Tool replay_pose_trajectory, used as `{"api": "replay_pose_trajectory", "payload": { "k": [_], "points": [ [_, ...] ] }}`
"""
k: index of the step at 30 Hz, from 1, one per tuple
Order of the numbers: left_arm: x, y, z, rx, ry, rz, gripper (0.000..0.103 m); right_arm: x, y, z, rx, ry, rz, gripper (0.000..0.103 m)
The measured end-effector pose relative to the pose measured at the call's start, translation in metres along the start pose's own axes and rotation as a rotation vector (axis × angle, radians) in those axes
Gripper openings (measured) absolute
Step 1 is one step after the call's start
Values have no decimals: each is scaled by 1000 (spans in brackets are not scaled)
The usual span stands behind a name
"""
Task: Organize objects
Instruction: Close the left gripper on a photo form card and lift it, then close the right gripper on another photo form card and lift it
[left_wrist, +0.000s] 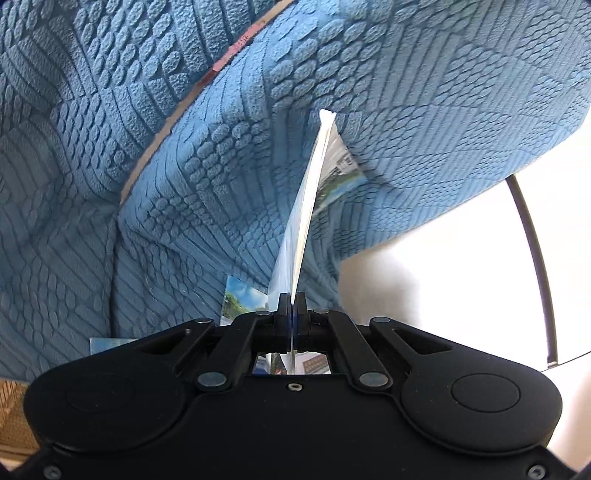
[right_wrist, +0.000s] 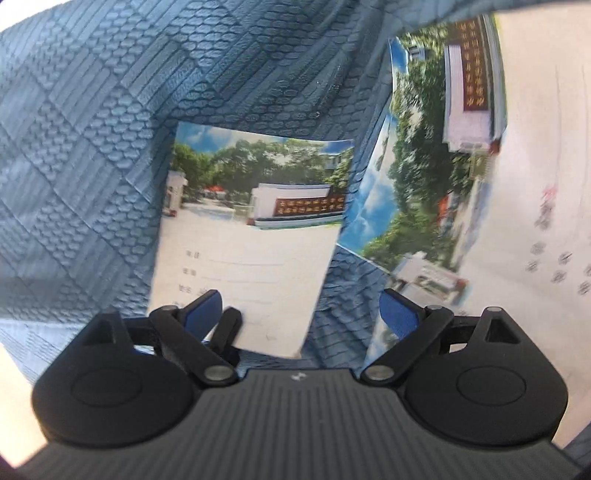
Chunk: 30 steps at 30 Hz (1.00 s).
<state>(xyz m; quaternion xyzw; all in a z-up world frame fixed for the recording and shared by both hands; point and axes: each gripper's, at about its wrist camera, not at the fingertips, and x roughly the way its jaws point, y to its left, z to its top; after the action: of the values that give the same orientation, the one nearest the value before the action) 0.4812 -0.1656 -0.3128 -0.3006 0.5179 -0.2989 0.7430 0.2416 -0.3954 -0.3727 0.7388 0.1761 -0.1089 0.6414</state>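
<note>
My left gripper (left_wrist: 291, 301) is shut on a thin notebook (left_wrist: 310, 206), which I see edge-on, raised over the blue textured sofa cushions (left_wrist: 221, 184). In the right wrist view a notebook (right_wrist: 255, 236) with a photo of trees and a gate on its cover lies flat on the blue fabric (right_wrist: 92, 147). A second, larger-looking notebook (right_wrist: 461, 166) with the same cover stands close at the right, blurred. My right gripper (right_wrist: 301, 306) is open above the flat notebook's lower edge, with blue pads (right_wrist: 203, 306) showing.
More photo-covered booklets (left_wrist: 245, 299) peek out behind my left gripper on the cushion. A seam with a tan strip (left_wrist: 207, 81) runs between cushions. A bright white area with a dark rod (left_wrist: 532, 236) lies at the right. Woven tan material (left_wrist: 13, 417) sits at lower left.
</note>
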Motion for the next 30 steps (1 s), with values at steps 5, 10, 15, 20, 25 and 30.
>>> {"api": "replay_pose_trajectory", "payload": {
  "k": [5, 10, 15, 20, 25, 30],
  "points": [
    [-12, 1, -5, -13, -4, -23, 0, 0, -2, -2, 43, 22, 36, 64],
    [-1, 0, -7, -60, -28, -11, 13, -2, 5, -3, -5, 7, 12, 23],
    [1, 15, 3, -90, -36, -57, 38, -10, 13, -4, -83, -21, 49, 9],
    [18, 30, 7, -155, -24, -90, 43, -16, 15, -2, -106, -28, 51, 7],
    [23, 43, 14, -216, -4, -90, 41, -33, 15, -4, -148, -15, 31, 5],
    [40, 52, 19, -231, 11, -84, 31, -50, 18, -1, -168, -49, 70, 3]
  ]
}}
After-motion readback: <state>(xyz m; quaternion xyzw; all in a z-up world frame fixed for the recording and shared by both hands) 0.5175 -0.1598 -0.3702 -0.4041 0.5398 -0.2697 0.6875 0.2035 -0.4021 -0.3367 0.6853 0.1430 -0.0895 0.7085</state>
